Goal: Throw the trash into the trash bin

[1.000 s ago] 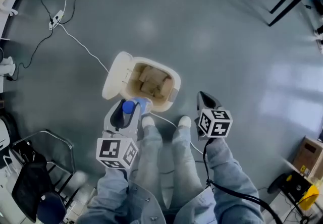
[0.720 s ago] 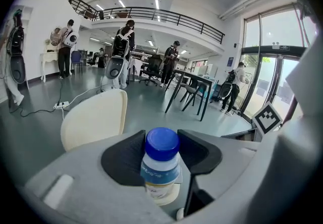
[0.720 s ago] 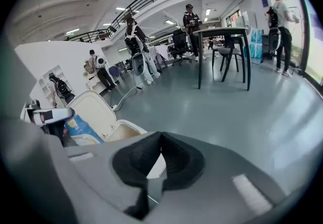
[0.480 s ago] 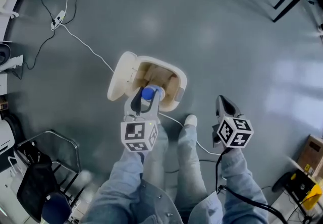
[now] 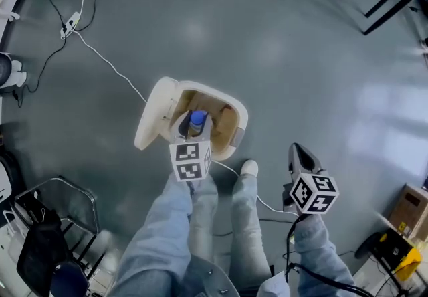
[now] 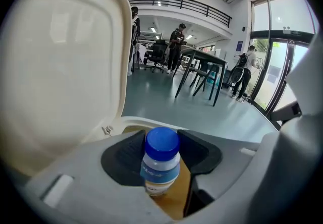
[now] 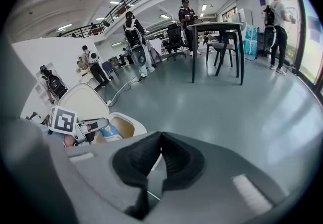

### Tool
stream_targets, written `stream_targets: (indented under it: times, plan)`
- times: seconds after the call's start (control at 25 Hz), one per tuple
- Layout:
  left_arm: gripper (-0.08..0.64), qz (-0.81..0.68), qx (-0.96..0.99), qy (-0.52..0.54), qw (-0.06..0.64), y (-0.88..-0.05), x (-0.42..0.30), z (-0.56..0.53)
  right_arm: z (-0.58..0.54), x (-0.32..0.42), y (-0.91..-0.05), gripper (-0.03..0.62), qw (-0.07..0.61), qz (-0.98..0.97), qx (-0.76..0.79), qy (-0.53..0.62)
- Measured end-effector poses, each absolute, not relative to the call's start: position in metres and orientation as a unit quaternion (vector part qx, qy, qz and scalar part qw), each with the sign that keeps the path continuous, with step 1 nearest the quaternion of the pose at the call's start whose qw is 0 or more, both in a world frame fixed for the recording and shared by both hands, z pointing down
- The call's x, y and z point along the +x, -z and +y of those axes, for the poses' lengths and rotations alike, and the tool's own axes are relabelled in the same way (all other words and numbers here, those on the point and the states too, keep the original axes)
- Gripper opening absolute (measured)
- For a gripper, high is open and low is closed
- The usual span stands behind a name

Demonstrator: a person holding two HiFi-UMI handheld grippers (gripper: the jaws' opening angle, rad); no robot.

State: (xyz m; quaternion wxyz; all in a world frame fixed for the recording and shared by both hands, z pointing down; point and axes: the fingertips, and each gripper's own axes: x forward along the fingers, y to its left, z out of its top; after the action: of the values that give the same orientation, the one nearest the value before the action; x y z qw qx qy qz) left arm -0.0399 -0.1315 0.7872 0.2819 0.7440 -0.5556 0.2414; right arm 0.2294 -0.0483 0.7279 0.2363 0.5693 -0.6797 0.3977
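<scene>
1. Right tool [image 7: 160,142]: jaws pressed together, nothing held, parked beside the trash bin [image 5: 235,117].
2. Left tool [image 5: 191,123]: clamped on blue-capped bottle [image 6: 161,160], cap-end forward, right over bin's mouth.
3. Bin's lid [image 5: 152,115] up; judged ready for release.

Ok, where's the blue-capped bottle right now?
In the head view, just left of centre, the bottle is clamped in the left gripper, directly over the open trash bin.
</scene>
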Motion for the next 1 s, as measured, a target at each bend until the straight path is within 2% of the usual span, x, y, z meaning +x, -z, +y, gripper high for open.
stream_targets:
  times: [0.36, 1.0]
  plan:
    - [0.220, -0.547, 0.742, -0.236, 0.307, -0.799, -0.032, -0.131, -0.056, 0.222, -0.731, 0.003, 0.238, -0.688, 0.560, -0.395]
    - [0.224, -0.576, 0.728, -0.214, 0.305, -0.780, -0.048, -0.121, -0.051, 0.215, -0.733, 0.003, 0.236, -0.693, 0.553, -0.396]
